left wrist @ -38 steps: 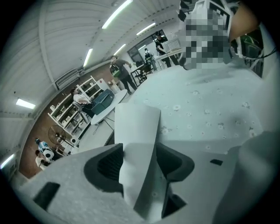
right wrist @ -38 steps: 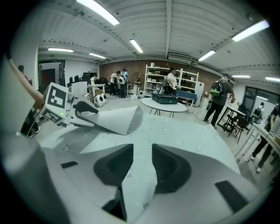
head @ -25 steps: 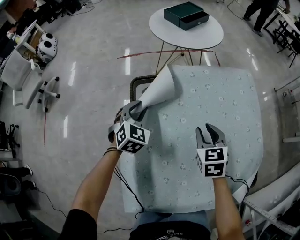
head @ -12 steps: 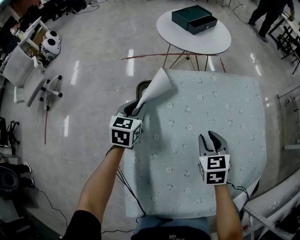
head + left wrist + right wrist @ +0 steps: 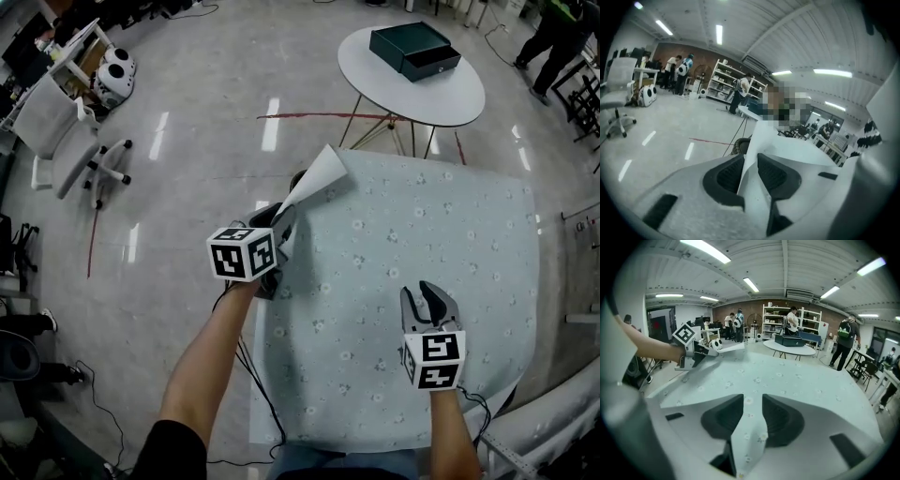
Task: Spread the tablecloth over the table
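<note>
A pale blue flowered tablecloth [image 5: 412, 244] lies over a square table. Its far left corner [image 5: 319, 172] is lifted and curled into a cone, white underside out. My left gripper [image 5: 279, 220] has just been closing and is shut on that corner; in the left gripper view the white cloth [image 5: 761, 136] is pinched between the dark pads [image 5: 729, 174]. My right gripper [image 5: 427, 298] sits near the front right of the table, shut on a raised fold of the cloth [image 5: 749, 427]. The left gripper [image 5: 693, 355] also shows in the right gripper view.
A round white table [image 5: 375, 80] with a dark green box [image 5: 415, 49] stands just beyond the far edge. A dark chair back [image 5: 296, 178] shows under the lifted corner. A white office chair [image 5: 56, 131] is far left, a metal bench [image 5: 553, 412] at lower right.
The left gripper has rolled so that its marker cube faces up, and moved left along the table edge with the corner. The lifted cone looks smaller. The right gripper has barely moved.
</note>
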